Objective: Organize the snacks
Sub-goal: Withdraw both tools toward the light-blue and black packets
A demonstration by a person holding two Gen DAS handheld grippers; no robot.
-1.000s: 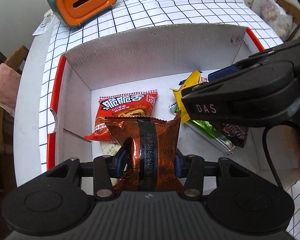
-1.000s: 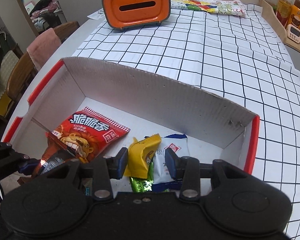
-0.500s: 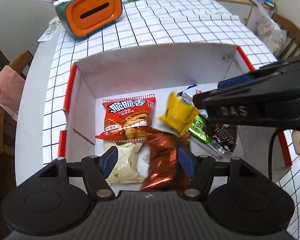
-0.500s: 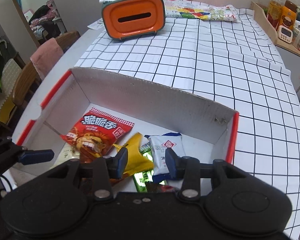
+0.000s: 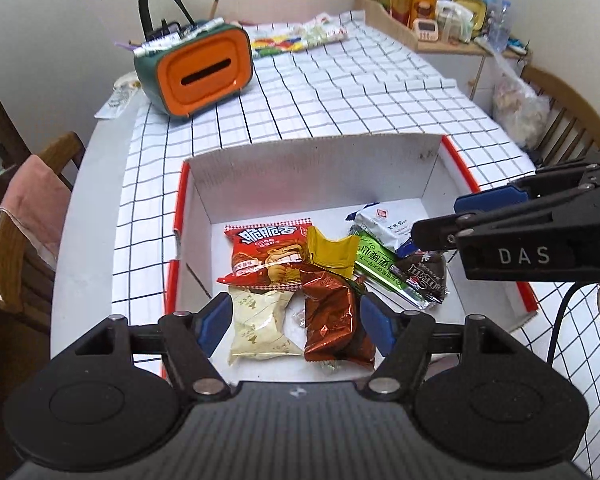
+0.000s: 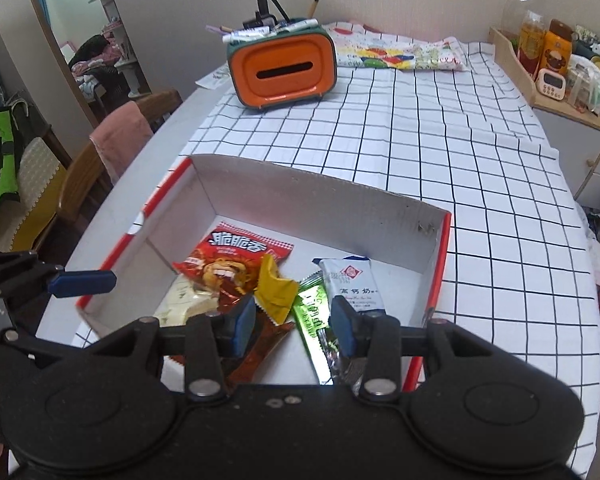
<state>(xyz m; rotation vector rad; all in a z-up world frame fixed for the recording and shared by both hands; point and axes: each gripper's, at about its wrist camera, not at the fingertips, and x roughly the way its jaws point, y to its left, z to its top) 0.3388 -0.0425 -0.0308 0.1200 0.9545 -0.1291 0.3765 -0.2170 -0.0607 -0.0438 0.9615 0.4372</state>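
Note:
A white cardboard box with red edges (image 5: 312, 168) sits on the checked tablecloth and holds several snack packets. A red packet (image 5: 268, 256), a yellow one (image 5: 332, 252), a green bar (image 5: 384, 268), a white-and-blue packet (image 5: 384, 224) and a dark chocolate packet (image 5: 424, 272) lie inside. A brown foil packet (image 5: 332, 320) and a cream packet (image 5: 260, 328) lie at the near end. My left gripper (image 5: 296, 322) hovers above them, its jaws opening, touching nothing. My right gripper (image 6: 294, 322) hangs over the green bar (image 6: 312, 312), shut to a narrow gap and holding nothing.
An orange tissue box (image 5: 204, 76) with pens on top stands at the far left of the table. A wooden shelf of bottles (image 5: 432, 12) is at the far right. A chair with a pink cloth (image 5: 32, 208) stands on the left, and another chair (image 5: 568, 120) on the right.
My left gripper opened and let go of the brown foil packet, which now lies in the box. The yellow packet shifted left. Both grippers rose and drew back.

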